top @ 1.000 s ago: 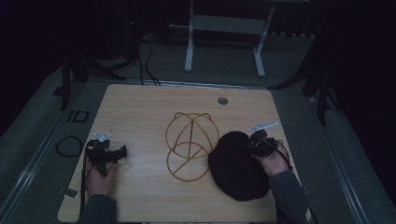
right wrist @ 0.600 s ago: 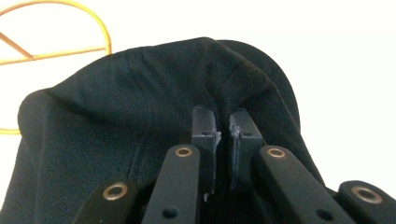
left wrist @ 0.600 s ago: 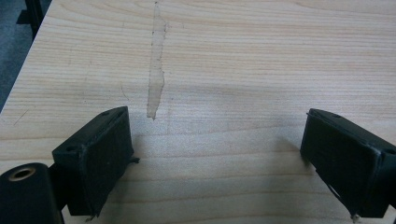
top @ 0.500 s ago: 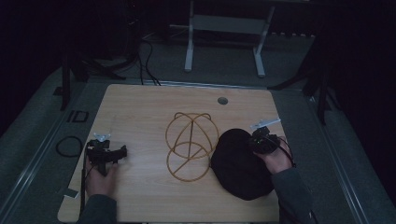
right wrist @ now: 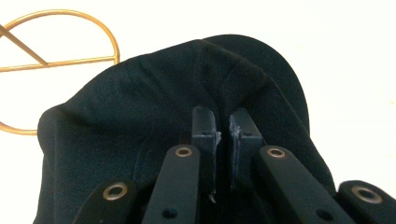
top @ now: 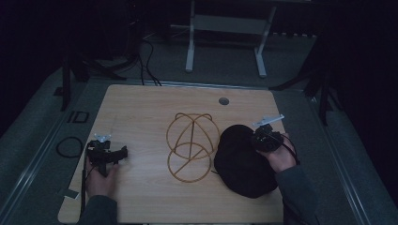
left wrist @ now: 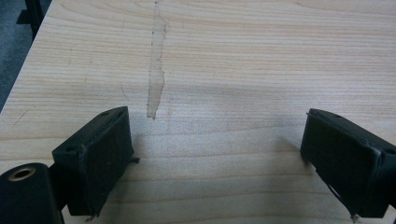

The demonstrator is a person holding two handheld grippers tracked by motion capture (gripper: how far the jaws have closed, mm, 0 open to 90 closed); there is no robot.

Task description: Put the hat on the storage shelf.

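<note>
Black cap shifted slightly right, pinched in right gripper beside wire frame; left gripper spread wide over bare table

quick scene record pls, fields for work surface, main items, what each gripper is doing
surface: wooden table
item 1: black cap, lying right of centre
item 2: gold wire hat stand, at centre, beside the cap
right gripper: jaws shut, pinching a fold of the cap's fabric
left gripper: jaws wide open over bare wood, holding nothing
cap on stand: not yet
</note>
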